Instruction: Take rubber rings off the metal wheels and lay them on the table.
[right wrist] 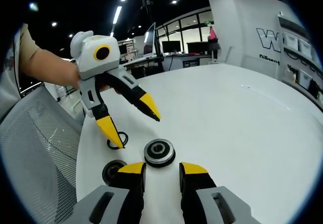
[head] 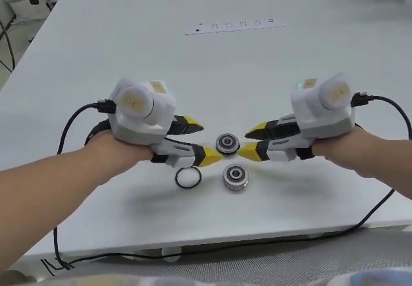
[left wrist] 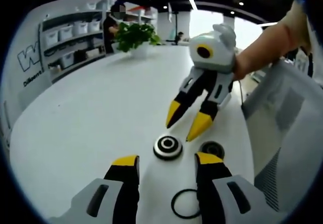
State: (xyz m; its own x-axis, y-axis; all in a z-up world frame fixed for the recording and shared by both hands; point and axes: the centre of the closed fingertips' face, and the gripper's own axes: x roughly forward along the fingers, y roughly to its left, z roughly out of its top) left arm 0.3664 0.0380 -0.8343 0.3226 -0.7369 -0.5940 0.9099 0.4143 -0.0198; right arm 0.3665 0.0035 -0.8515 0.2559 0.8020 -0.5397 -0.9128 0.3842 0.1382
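Squarely between the facing jaws sits one wheel point(head: 227, 143)

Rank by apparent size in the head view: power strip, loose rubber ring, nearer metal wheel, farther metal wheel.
1. Power strip, longest by far.
2. Loose rubber ring, nearer metal wheel and farther metal wheel: roughly alike across, so no ranking between them.

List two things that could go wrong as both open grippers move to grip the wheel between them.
1. The far wheel lies unheld between the left gripper and right gripper; an uneven pinch could skid it away.
2. The near wheel and the loose ring lie close by; a jaw could knock either.
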